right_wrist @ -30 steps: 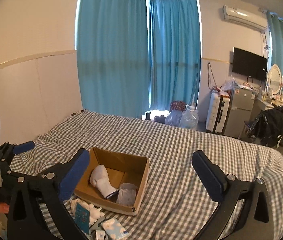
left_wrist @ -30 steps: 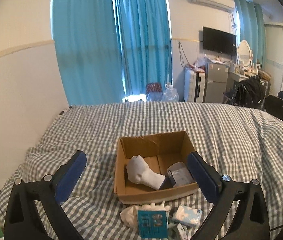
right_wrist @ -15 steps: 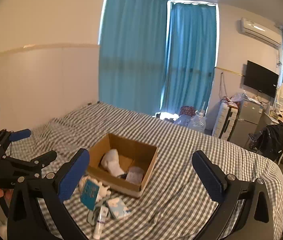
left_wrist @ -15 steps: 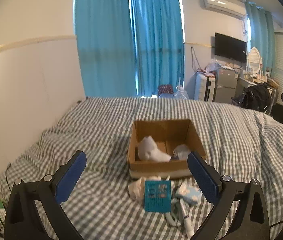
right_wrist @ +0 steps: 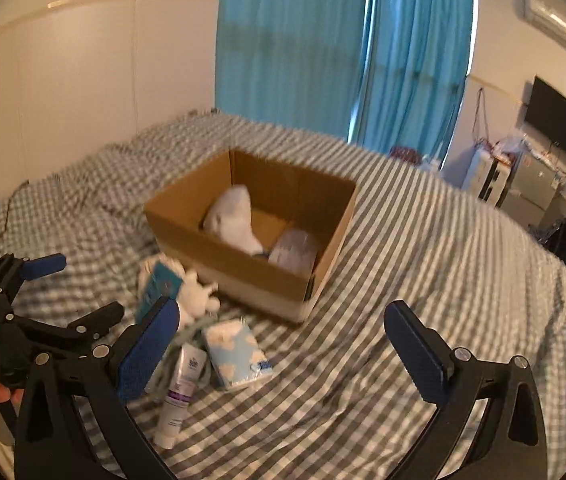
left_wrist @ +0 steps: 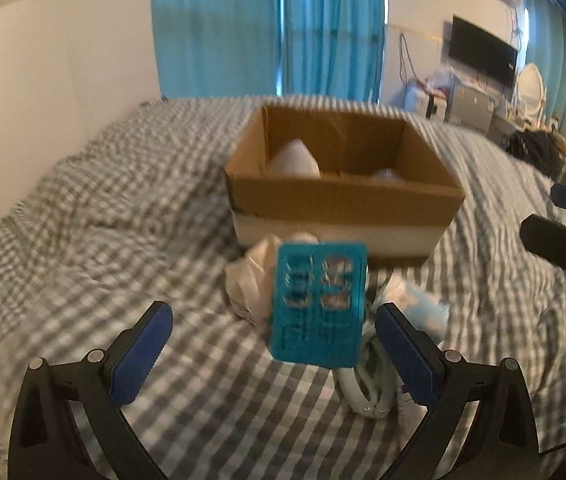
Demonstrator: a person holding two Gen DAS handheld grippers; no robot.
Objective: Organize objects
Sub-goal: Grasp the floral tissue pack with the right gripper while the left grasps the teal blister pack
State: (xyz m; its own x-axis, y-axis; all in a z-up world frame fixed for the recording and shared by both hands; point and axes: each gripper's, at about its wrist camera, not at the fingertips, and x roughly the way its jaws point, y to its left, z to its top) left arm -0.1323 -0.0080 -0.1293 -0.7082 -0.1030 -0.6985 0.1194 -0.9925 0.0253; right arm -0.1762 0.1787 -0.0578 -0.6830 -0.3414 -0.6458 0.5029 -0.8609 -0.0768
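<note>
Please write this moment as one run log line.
left gripper: open, facing teal card | right gripper: open, empty | cardboard box: holds two items | tissue pack: on bed

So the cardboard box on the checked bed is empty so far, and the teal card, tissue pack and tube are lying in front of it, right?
Not quite: the cardboard box is not empty. The right wrist view shows a white sock and a pale wrapped item already inside. The rest holds: the teal card, tissue pack and tube lie in front of it on the checked bed.
</note>
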